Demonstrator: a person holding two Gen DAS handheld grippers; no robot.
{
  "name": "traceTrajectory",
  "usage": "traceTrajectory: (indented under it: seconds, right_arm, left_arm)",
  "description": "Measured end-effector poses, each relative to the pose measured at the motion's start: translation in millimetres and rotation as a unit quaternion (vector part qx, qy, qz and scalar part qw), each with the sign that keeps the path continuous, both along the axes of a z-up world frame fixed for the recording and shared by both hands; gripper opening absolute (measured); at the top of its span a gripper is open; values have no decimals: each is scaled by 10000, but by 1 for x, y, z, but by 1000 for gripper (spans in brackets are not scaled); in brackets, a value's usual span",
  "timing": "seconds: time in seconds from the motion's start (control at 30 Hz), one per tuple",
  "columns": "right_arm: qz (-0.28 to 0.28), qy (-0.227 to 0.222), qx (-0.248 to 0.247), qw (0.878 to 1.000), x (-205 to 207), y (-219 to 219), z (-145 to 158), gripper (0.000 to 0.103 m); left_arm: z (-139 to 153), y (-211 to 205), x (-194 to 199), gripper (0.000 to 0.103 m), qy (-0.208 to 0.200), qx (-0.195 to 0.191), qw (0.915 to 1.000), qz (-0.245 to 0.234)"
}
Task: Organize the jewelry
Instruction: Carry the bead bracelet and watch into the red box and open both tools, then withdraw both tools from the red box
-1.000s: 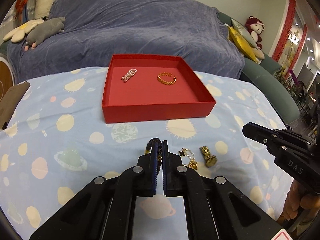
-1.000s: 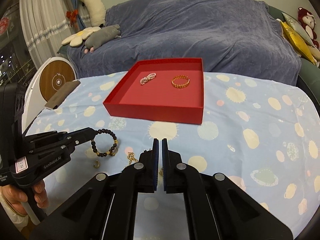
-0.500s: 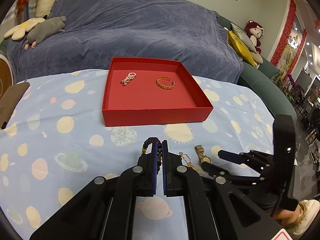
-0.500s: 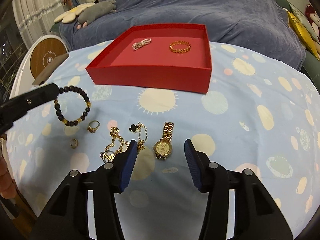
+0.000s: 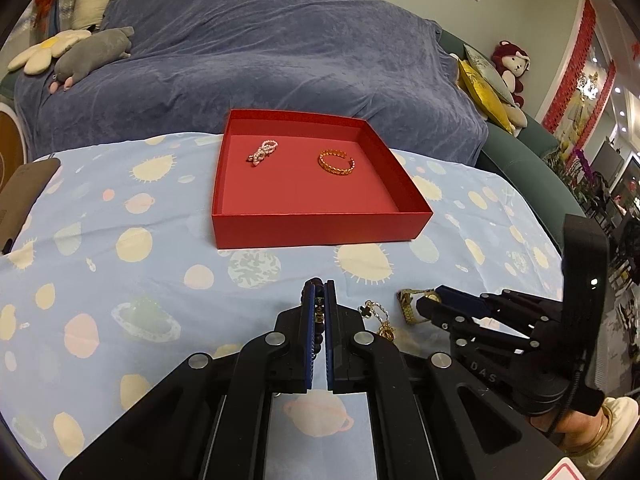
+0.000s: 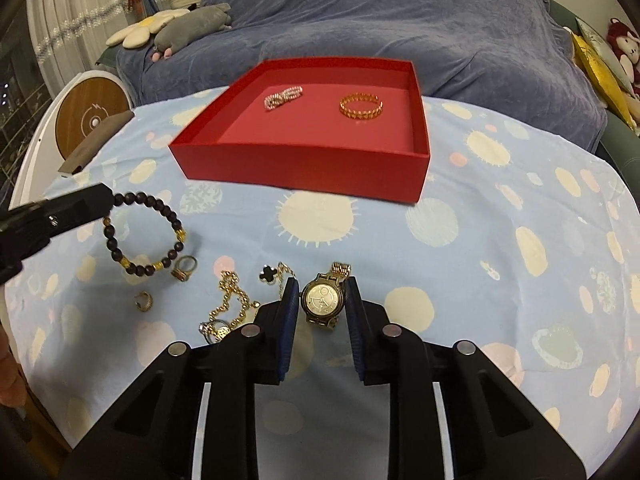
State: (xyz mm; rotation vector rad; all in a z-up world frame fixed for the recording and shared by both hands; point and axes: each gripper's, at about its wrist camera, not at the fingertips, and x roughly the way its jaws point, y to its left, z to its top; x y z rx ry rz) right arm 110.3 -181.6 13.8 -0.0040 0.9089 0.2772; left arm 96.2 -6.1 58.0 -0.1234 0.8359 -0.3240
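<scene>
The left gripper (image 5: pixel 319 296) is clamped on the bead bracelet (image 6: pixel 145 234). The right gripper (image 6: pixel 322 300) stands apart around the gold watch (image 6: pixel 323 299), bare cloth separating it from the red tray (image 6: pixel 304 162). "DAS" is printed on the right gripper's body.

Both views are evenly and fairly dimly lit by soft indoor light, with only faint shadows under the red tray (image 5: pixel 320 232) and the jewelry on the tablecloth (image 6: pixel 520 200). Strong fisheye distortion bends the sofa (image 5: pixel 260 60) and the table edges, and dark vignetting fills the corners. The right wrist view is slightly soft towards its far edge; small ceiling lights glare at the left wrist view's right edge.
</scene>
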Motion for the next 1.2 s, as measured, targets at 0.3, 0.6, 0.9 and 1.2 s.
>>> traceTrajectory:
  seconds: [0.3, 0.6, 0.9, 1.2]
  right_arm:
    - [49, -745, 481, 9960, 28, -7, 92, 23]
    - [-122, -808, 643, 9946, 120, -5, 102, 23]
    - [-344, -164, 703, 9968, 186, -3, 33, 23]
    - [-453, 29, 461, 9979, 197, -6, 0, 24]
  left_arm:
    - [52, 1, 37, 2, -380, -101, 9992, 26]
    - [70, -15, 127, 2, -540, -73, 9985, -4]
    - [5, -18, 200, 3, -47, 96, 9996, 276]
    - [-34, 2, 218, 43, 341, 366, 9943, 942]
